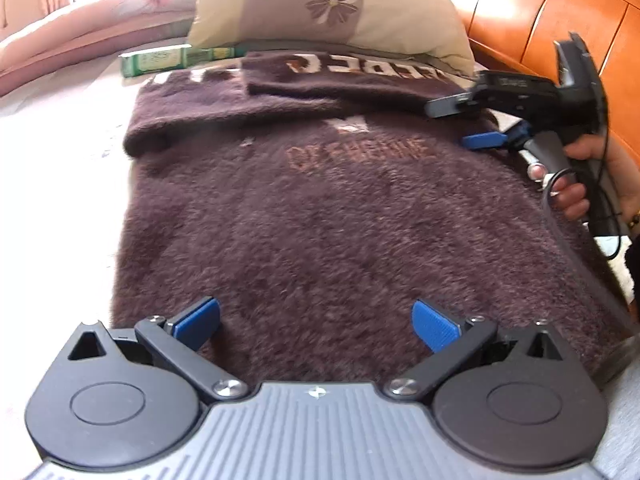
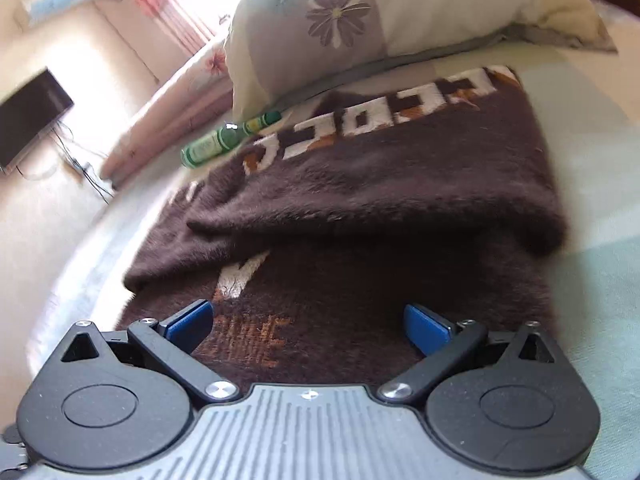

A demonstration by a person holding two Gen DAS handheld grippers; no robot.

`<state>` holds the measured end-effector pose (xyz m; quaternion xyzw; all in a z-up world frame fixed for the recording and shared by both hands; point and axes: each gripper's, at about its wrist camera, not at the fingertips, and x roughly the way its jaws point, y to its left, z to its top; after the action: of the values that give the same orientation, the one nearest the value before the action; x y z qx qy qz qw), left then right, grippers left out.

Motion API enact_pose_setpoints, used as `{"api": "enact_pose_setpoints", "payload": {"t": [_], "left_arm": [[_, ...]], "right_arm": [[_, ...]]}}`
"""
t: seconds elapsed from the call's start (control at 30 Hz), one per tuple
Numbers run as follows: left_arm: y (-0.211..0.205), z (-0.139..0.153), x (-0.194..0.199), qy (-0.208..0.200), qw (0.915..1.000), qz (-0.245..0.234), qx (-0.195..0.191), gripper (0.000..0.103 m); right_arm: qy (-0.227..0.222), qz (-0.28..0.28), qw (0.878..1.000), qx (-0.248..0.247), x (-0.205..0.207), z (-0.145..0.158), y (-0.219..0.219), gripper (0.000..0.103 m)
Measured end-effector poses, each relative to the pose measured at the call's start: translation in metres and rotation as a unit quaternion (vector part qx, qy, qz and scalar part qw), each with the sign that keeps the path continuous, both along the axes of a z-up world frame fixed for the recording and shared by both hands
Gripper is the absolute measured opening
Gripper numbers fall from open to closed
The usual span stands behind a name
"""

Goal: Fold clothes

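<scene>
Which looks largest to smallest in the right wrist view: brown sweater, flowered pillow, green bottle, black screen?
1. brown sweater
2. flowered pillow
3. black screen, far off, so its true size is unsure
4. green bottle

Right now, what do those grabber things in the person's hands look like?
Each one has a ribbed grey body, two round black discs, black link arms with silver screws, and blue pads on the fingers. That goes for the left gripper and the right gripper. Seen from the side, the right one is black with a pistol-style handle and a thin black cable trailing down.
</scene>
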<state>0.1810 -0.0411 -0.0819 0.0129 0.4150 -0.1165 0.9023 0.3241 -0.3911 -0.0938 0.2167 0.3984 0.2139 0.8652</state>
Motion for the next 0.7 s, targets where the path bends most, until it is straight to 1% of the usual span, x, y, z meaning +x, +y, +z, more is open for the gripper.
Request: {"api": "enact_pose_setpoints", "payload": {"t": [0.1, 0.33, 0.4, 0.47, 0.53, 0.6, 0.67, 0.7], "left_arm": [[0.013, 0.006, -0.006, -0.008, 0.9999, 0.007, -0.005, 0.102], [0.024, 0.028, -0.020, -0.022, 0.9994, 0.015, -0.025, 0.102], [0.027, 0.034, -0.024, -0.026, 0.9991, 0.017, -0.030, 0.102], [0.030, 0.040, -0.028, -0.029, 0.9987, 0.019, -0.036, 0.102], [0.033, 0.046, -0.032, -0.033, 0.9984, 0.021, -0.042, 0.102], [0.036, 0.051, -0.035, -0.034, 0.9980, 0.020, -0.049, 0.102], [0.039, 0.047, -0.034, -0.032, 0.9977, 0.004, -0.059, 0.102], [0.039, 0.042, -0.032, -0.029, 0.9977, 0.001, -0.061, 0.102]], "right_arm": [[-0.001, -0.018, 1.000, 0.019, -0.001, 0.007, -0.008, 0.103], [-0.004, -0.061, 0.996, 0.064, -0.002, 0.024, -0.025, 0.103], [-0.007, -0.036, 0.998, 0.052, 0.003, 0.028, -0.004, 0.103], [-0.009, -0.031, 0.999, -0.008, -0.004, 0.026, 0.016, 0.103], [-0.011, -0.025, 0.997, -0.068, -0.010, 0.025, 0.036, 0.103], [-0.013, -0.019, 0.992, -0.128, -0.016, 0.024, 0.055, 0.103], [-0.014, -0.013, 0.982, -0.186, -0.023, 0.023, 0.074, 0.103], [-0.018, -0.020, 0.978, -0.206, -0.034, 0.018, 0.078, 0.103]]}}
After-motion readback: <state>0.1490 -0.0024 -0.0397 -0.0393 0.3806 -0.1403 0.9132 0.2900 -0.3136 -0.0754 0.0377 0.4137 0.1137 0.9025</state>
